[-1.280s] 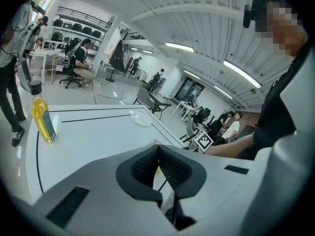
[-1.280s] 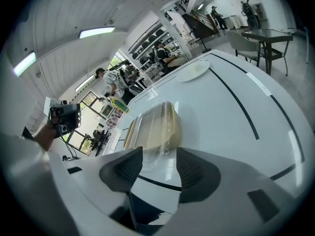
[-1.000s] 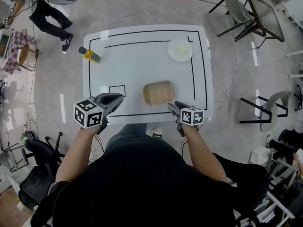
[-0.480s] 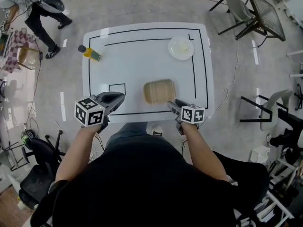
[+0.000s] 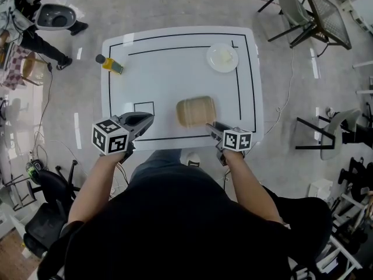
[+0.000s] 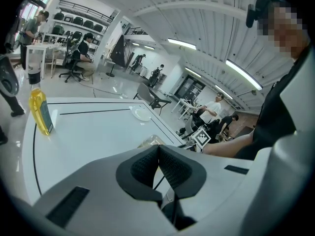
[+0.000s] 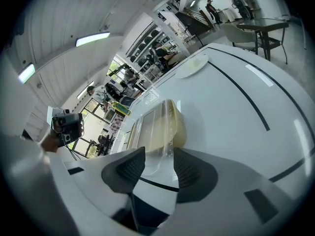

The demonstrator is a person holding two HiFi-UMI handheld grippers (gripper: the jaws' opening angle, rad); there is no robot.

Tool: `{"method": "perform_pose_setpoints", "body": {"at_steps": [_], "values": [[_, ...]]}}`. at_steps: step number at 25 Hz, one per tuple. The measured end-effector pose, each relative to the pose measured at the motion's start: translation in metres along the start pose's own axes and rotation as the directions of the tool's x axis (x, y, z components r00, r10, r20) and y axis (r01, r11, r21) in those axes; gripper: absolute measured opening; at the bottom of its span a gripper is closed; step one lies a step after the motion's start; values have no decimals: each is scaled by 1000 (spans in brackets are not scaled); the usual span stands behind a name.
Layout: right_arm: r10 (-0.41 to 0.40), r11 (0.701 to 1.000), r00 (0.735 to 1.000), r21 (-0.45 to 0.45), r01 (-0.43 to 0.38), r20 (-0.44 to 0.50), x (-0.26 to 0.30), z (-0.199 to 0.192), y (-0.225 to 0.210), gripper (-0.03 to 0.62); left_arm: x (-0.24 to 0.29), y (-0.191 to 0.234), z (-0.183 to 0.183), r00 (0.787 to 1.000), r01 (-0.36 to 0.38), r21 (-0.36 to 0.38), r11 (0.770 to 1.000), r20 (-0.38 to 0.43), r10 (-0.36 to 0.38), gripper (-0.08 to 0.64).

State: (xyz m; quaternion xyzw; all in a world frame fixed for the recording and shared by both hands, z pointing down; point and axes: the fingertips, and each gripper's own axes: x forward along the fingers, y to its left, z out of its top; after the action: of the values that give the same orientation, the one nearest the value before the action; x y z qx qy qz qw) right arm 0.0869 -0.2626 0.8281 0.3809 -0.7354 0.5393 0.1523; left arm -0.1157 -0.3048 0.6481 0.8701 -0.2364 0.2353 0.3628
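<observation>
One white black-lined table (image 5: 175,74) on grey floor (image 5: 70,98); left gripper (image 6: 158,151) fingers together, right gripper (image 7: 159,154) fingers apart

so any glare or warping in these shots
Head view: even light, sharp, faint reflections on the white table. Left gripper view: strong fisheye bend, dark corners, bright ceiling strips. Right gripper view: same bend, light streaks on the table.
</observation>
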Motion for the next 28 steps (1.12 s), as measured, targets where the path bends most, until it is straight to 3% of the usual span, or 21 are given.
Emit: {"method": "perform_pose_setpoints", "body": {"at_steps": [28], "values": [[39, 999, 999, -37, -39, 1, -27, -13, 15, 85, -15, -40, -14, 1000, -23, 8, 1000, 7, 23, 23]]}}
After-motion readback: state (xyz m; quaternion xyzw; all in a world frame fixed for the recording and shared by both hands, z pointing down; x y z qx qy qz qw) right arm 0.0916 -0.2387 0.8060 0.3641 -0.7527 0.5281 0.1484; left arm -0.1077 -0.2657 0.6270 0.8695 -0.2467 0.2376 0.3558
